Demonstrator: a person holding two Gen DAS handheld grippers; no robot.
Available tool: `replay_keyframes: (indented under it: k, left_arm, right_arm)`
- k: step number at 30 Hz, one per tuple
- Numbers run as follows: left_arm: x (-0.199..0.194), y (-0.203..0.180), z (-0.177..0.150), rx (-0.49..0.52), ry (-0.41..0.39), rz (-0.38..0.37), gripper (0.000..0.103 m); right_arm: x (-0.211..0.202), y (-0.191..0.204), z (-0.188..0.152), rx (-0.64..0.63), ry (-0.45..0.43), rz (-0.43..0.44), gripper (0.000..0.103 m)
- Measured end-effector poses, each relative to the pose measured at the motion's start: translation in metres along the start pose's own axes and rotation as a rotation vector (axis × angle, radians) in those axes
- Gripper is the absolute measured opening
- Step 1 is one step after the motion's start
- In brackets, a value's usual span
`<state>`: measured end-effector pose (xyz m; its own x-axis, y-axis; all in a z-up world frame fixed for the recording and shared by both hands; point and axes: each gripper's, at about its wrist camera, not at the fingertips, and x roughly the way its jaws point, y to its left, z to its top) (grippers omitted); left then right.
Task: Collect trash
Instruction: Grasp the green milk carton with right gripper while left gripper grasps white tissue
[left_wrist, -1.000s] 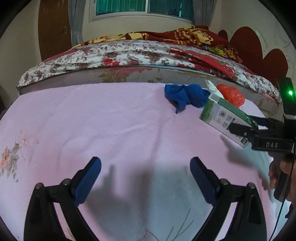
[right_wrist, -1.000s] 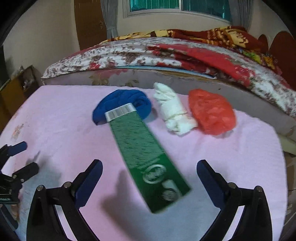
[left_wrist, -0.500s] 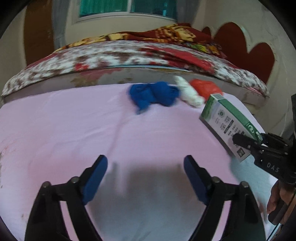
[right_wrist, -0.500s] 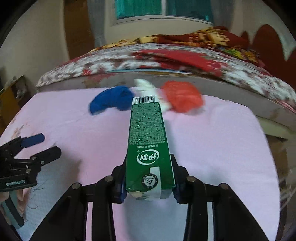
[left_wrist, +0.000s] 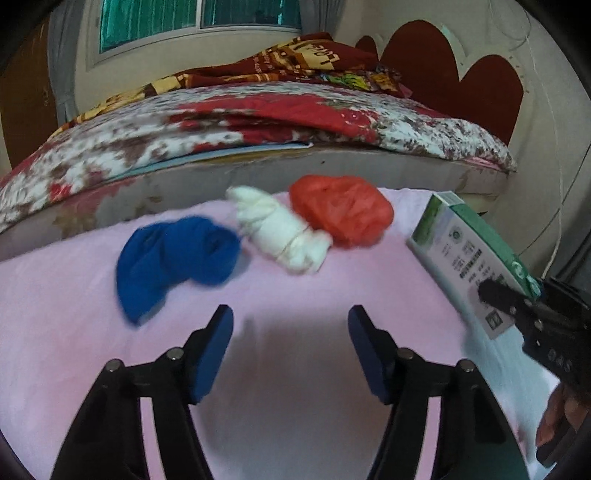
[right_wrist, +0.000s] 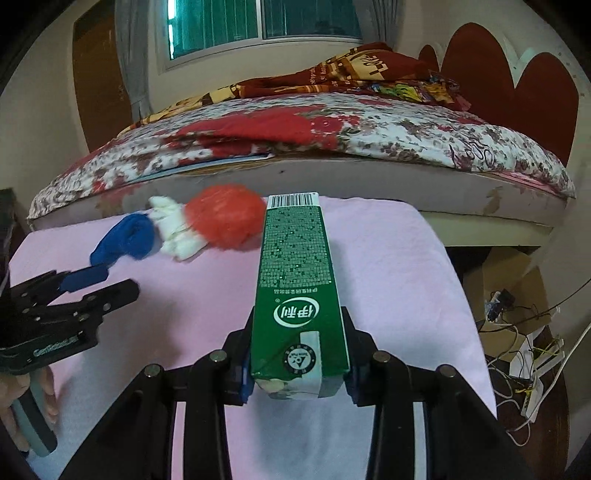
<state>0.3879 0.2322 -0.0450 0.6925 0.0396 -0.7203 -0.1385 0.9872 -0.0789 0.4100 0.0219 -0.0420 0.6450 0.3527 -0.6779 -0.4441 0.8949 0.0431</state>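
Observation:
My right gripper (right_wrist: 299, 365) is shut on a green milk carton (right_wrist: 295, 280) and holds it above the pink cloth; the carton also shows in the left wrist view (left_wrist: 469, 254). My left gripper (left_wrist: 291, 339) is open and empty over the pink cloth, a little short of a blue cloth wad (left_wrist: 173, 258), a white knotted wad (left_wrist: 280, 232) and a red plastic bag (left_wrist: 340, 210). These three lie in a row at the cloth's far edge and show in the right wrist view as blue wad (right_wrist: 125, 236), white wad (right_wrist: 173, 229), red bag (right_wrist: 225, 216).
A pink cloth (left_wrist: 295, 295) covers the table. A bed with a floral quilt (right_wrist: 332, 136) stands right behind it. To the right of the table, cables and boxes (right_wrist: 517, 332) lie on the floor. The left gripper (right_wrist: 96, 284) shows at the right view's left edge.
My right gripper shut on the green carton and lifted it. My left gripper moved forward and right, toward the three wads.

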Motion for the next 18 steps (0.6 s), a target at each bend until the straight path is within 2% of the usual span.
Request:
replay_keyframes:
  k: [2, 7, 13, 18]
  left_arm:
    - [0.010, -0.002, 0.011, -0.019, 0.007, -0.016, 0.064]
    - [0.043, -0.001, 0.037, -0.071, 0.055, 0.001, 0.063]
    - [0.057, 0.005, 0.047, -0.101, 0.066, -0.003, 0.062]
    - [0.060, 0.010, 0.041, -0.097, 0.075, -0.019, 0.038]
  right_arm:
    - [0.006, -0.006, 0.005, 0.001, 0.001, -0.004, 0.040]
    - [0.023, -0.022, 0.020, 0.048, 0.009, 0.010, 0.040]
    - [0.034, -0.025, 0.025, 0.054, 0.016, 0.032, 0.040]
    - [0.038, -0.028, 0.020, 0.077, 0.022, 0.043, 0.040]
